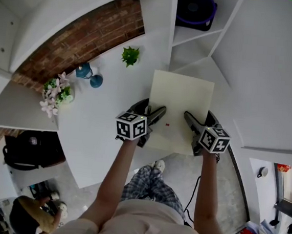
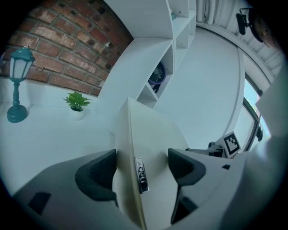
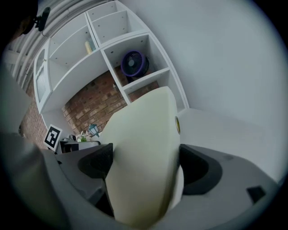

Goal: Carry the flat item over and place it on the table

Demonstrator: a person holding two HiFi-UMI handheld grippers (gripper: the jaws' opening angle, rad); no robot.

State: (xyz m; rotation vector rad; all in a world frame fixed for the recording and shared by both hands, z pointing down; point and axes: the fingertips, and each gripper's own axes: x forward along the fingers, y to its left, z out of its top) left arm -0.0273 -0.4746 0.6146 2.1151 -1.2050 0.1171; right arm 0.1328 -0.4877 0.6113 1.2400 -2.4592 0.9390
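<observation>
The flat item (image 1: 180, 112) is a pale cream square panel, held level between both grippers over the near right part of the white table (image 1: 98, 135). My left gripper (image 1: 155, 116) is shut on its near left edge, and my right gripper (image 1: 188, 119) on its near right edge. In the left gripper view the panel (image 2: 153, 134) stands edge-on between the jaws of the left gripper (image 2: 141, 168), with a small label on its rim. In the right gripper view the panel (image 3: 144, 134) fills the gap of the right gripper (image 3: 146, 166). Whether the panel touches the table is unclear.
On the table's far side stand a small green plant (image 1: 130, 56), a teal lamp (image 1: 88, 75) and a bunch of flowers (image 1: 56, 92), in front of a brick wall. White shelves hold a purple fan (image 1: 196, 8). A black backpack (image 1: 32, 149) and another person (image 1: 34, 213) are lower left.
</observation>
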